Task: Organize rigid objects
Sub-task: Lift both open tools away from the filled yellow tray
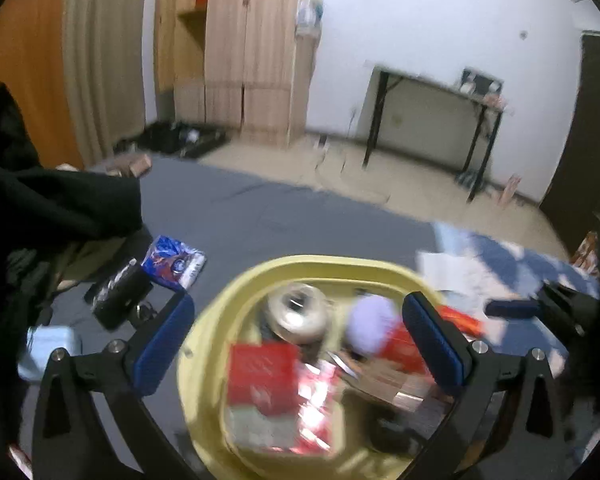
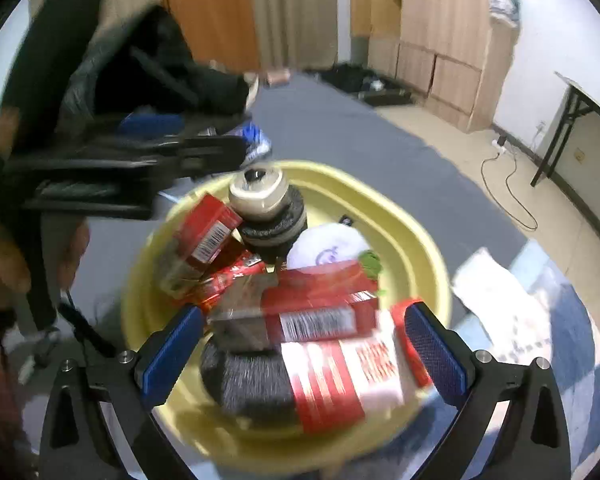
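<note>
A yellow basin (image 1: 320,262) sits on a grey-blue bed sheet and holds several rigid things. Among them are a tape roll (image 1: 300,312), a red box (image 1: 260,376) and a pale lilac round thing (image 1: 372,324). My left gripper (image 1: 300,344) hovers over the basin, open wide, with nothing pressed between its blue pads. In the right wrist view the same basin (image 2: 428,248) shows the tape roll (image 2: 260,192), red boxes (image 2: 208,232) and a red-and-white labelled can (image 2: 340,376). My right gripper (image 2: 304,356) is also open above the basin's near side. Both views are blurred.
Left of the basin lie a blue-and-white packet (image 1: 174,266), a black object (image 1: 120,300) and a light blue box (image 1: 48,348). Black clothing (image 1: 40,208) is heaped at the far left. White paper (image 1: 460,272) lies to the right. A desk (image 1: 432,92) stands by the wall.
</note>
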The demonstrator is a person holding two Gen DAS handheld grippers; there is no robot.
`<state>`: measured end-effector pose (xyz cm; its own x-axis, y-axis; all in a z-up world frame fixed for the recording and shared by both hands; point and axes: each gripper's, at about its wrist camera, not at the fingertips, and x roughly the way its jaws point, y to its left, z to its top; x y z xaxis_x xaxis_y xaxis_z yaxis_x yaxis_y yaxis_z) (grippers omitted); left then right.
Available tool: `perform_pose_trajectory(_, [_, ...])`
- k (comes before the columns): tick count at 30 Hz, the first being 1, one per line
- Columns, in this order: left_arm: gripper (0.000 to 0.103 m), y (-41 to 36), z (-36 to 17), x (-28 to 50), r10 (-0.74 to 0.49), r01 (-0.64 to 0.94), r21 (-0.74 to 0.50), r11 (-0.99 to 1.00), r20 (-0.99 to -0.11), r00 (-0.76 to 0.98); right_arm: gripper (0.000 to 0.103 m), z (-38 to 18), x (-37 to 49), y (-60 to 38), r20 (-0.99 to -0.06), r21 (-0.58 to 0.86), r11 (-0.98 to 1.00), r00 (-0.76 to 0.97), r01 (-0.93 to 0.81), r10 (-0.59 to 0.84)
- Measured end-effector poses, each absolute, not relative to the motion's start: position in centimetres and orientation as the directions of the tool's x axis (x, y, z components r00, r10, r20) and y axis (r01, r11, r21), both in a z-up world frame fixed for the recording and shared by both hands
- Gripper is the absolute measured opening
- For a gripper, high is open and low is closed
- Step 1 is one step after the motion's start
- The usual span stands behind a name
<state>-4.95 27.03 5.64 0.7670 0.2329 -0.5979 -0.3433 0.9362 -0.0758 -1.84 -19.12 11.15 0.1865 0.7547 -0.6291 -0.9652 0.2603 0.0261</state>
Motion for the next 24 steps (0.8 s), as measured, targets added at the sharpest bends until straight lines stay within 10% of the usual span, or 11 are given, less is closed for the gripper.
perform_pose_trajectory(9, [0.103, 16.8, 2.6, -14.9, 0.177, -0.4, -0.143, 0.905, -0.728, 0.662, 0.103, 7.3, -3.5, -29.1, -0.662, 0.017, 0.279, 0.198, -0.96, 0.723])
perform_pose_trajectory(24, [0.103, 16.7, -8.6, -8.9, 0.309, -0.536, -0.001, 0.844, -0.816, 0.489, 0.103, -0.2, -0.3, -23.5, -0.714, -0.013, 0.385, 0.278, -0.923, 0.642])
